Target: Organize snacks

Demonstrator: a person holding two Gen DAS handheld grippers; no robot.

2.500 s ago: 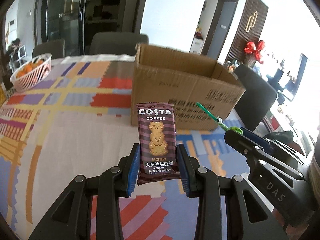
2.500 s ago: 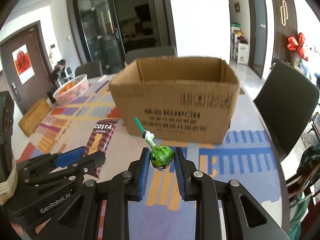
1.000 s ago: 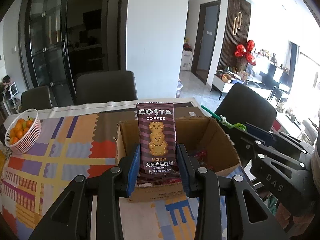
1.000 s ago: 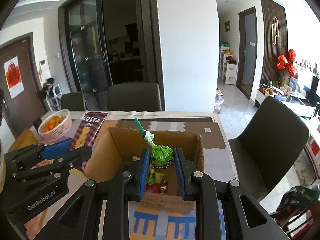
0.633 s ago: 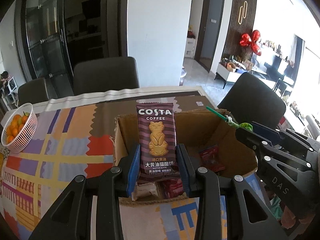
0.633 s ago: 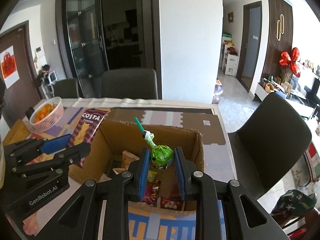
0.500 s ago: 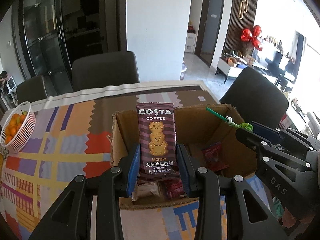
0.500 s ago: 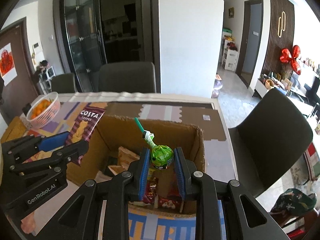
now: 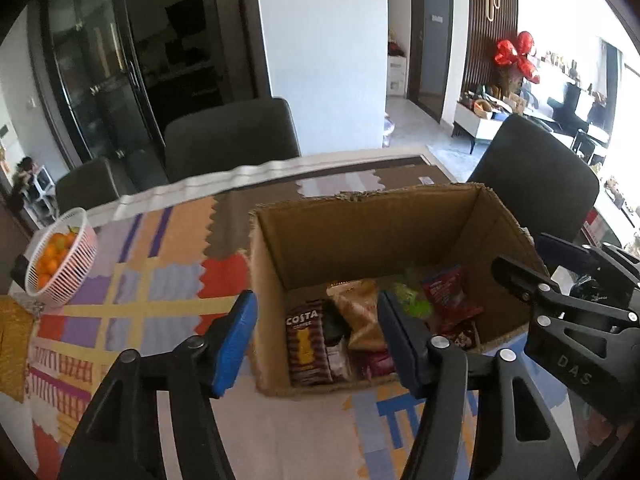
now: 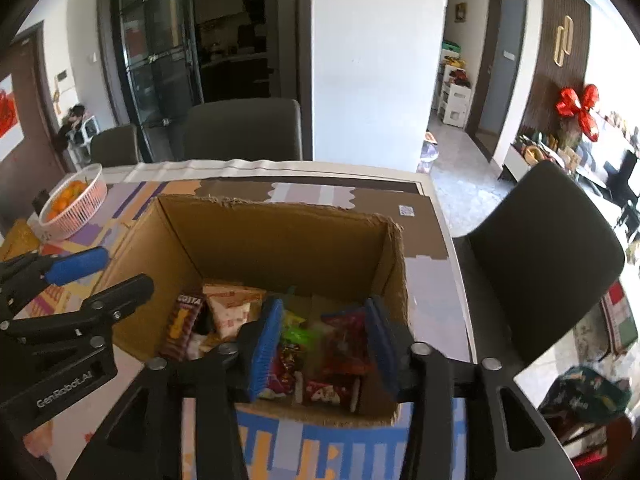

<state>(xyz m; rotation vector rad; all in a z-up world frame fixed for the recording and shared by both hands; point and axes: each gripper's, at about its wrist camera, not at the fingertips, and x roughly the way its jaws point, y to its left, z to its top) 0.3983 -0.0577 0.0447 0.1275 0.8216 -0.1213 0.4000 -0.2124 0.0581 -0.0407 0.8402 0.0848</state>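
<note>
An open cardboard box (image 9: 372, 216) stands on the patterned tablecloth and holds several snack packets. The brown Costa biscuit packet (image 9: 306, 344) lies inside at the box's left; it also shows in the right wrist view (image 10: 185, 322). The green lollipop (image 10: 296, 334) lies among the packets; in the left wrist view it (image 9: 412, 300) is blurred. My left gripper (image 9: 316, 340) is open and empty above the box's near left side. My right gripper (image 10: 322, 342) is open and empty above the box's near right side (image 10: 394, 264).
A white basket of oranges (image 9: 60, 256) sits at the table's far left, also in the right wrist view (image 10: 74, 200). Dark chairs stand behind the table (image 9: 228, 136) and at its right (image 10: 548, 232). The table's right edge (image 10: 460, 280) runs close to the box.
Both grippers opened. The Costa packet and the lollipop dropped from the jaws into the box. Both grippers sit closer over the box than before.
</note>
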